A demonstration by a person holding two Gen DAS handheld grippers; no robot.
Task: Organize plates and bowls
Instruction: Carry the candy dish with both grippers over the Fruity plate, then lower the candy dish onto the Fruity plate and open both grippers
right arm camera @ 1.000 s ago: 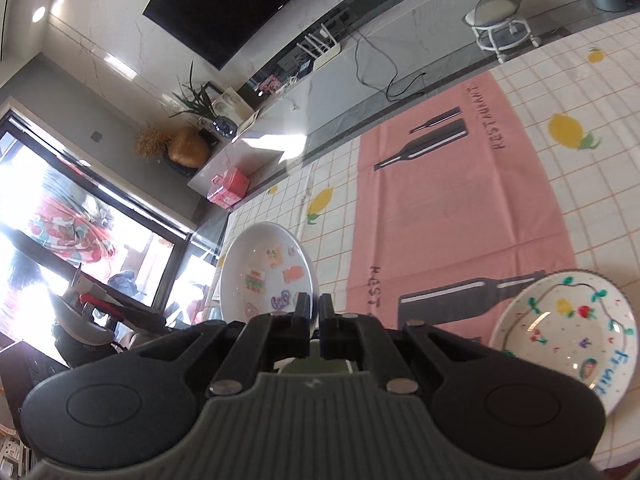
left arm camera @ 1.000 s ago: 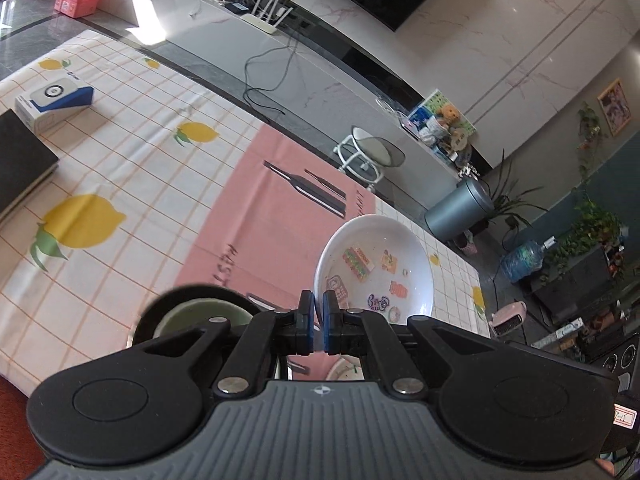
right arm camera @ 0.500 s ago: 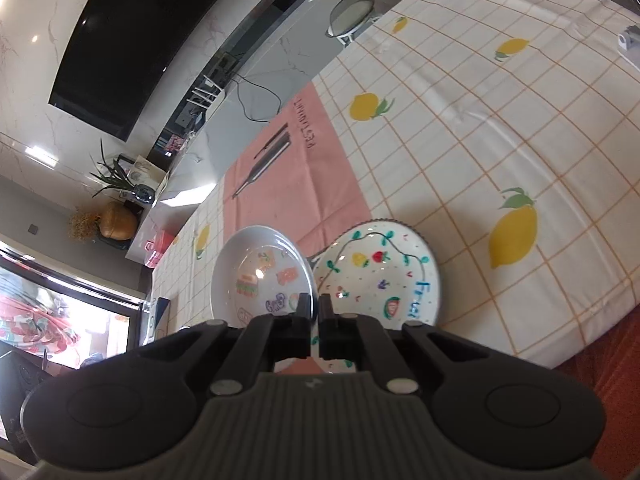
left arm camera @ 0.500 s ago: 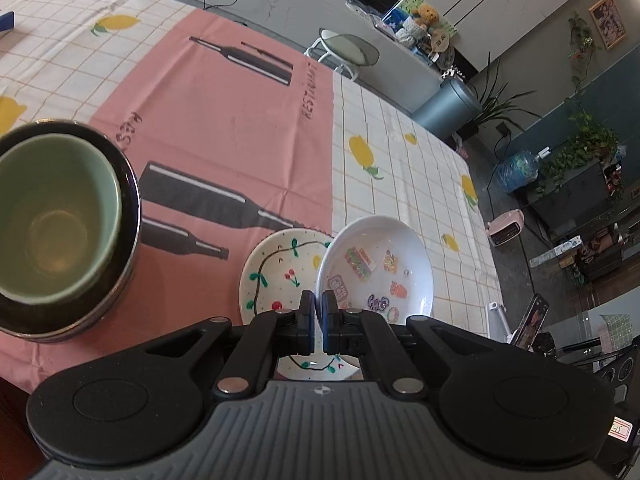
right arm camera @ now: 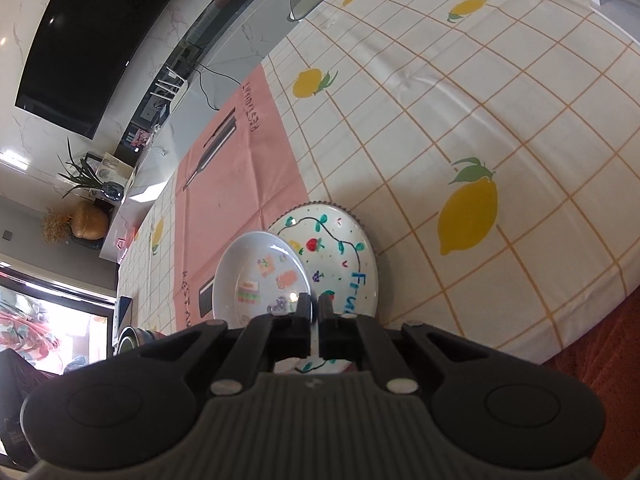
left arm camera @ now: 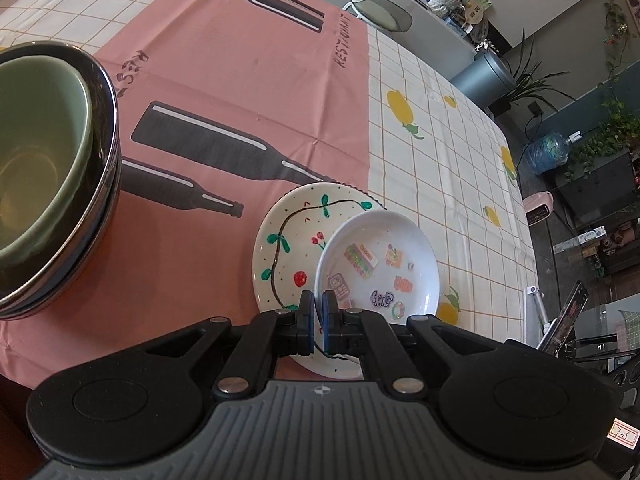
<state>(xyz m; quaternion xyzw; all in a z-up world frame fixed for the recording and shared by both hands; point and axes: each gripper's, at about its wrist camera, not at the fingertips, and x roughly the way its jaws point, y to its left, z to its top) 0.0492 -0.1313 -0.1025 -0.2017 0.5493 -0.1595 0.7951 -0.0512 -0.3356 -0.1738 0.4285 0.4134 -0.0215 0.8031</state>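
So, both claws are pinching the same white sticker dish point(left arm camera: 378, 270), one at each side of its near rim. Through the left wrist camera, the left gripper point(left arm camera: 318, 326) has its blue pads pressed onto that rim, and the dish sits tilted just ahead of the fingertips, overlapping the painted fruit plate point(left arm camera: 288, 248) lying flat behind and under it. Only this view catches the green bowl point(left arm camera: 36, 160) nested inside a dark steel bowl point(left arm camera: 102, 152), well off to the left of the claw. Switch to the right wrist camera and the right gripper point(right arm camera: 314, 320) is clamped on the rim as well, dish point(right arm camera: 256, 276) ahead-left of the tips, plate point(right arm camera: 340, 256) ahead-right (blue lettering readable only from here). Whether the dish actually touches the plate, can't tell.

Surface: a tablecloth point(left arm camera: 432, 168) of white squares with lemons, and a pink panel point(left arm camera: 240, 92) printed with black bottles. Beyond it, from the left claw: a round stool point(left arm camera: 380, 14), a grey bin point(left arm camera: 482, 76), plants, a water jug point(left arm camera: 546, 154). From the right: a big dark television point(right arm camera: 92, 40) on a marble wall, and a potted plant point(right arm camera: 86, 178).

Against a second ago, the dish and both claws have come down: the painted plate was barely visible then, and the bowls are now large at the left edge. Both grips remain unchanged.
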